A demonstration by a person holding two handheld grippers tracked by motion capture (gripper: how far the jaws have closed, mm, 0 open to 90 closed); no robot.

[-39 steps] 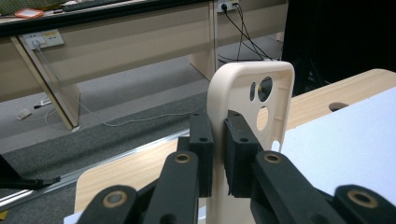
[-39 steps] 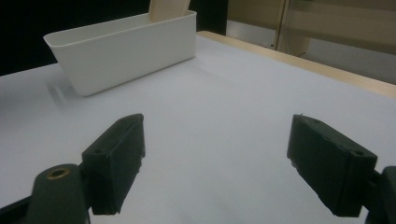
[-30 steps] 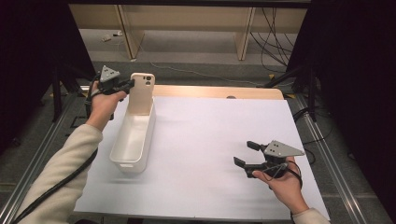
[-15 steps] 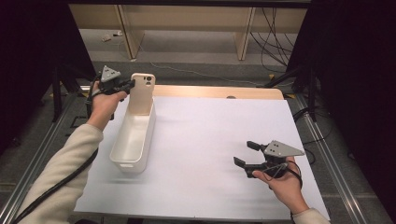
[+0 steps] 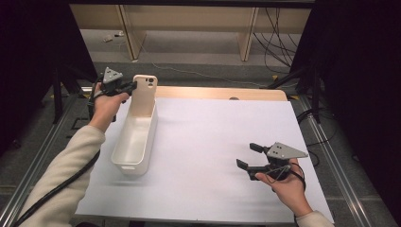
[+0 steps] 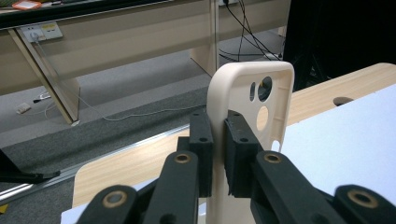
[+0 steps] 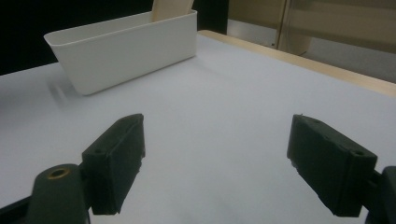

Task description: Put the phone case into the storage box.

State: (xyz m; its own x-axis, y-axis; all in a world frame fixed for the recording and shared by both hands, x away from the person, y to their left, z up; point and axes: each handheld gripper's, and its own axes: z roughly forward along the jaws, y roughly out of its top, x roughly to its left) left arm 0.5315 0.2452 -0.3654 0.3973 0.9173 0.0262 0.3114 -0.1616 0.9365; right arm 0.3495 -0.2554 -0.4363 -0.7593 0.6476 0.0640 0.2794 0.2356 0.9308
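Bright tabletop, dark surroundings, soft focus

Wooden table [image 5: 213,92]; white sheet [image 5: 213,156] over it; white bin [image 5: 135,142] on sheet

Your sleeve [image 5: 61,175] is cream; both grippers, left gripper [image 5: 124,88] and right gripper [image 5: 248,156], are black with grey triangular plates, brass-coloured pivots and black cables.

The phone case [image 5: 143,95] is cream-coloured, with rounded corners and camera cut-outs near its top end. It stands upright on its short edge, its lower part inside the far end of the white bin [image 5: 135,141], and the left tongs [image 5: 133,86] pinch its side edge. The bin is a long, narrow, open-topped tub with rounded corners, lying lengthwise along the counter's left edge, its far end near the far-left corner.
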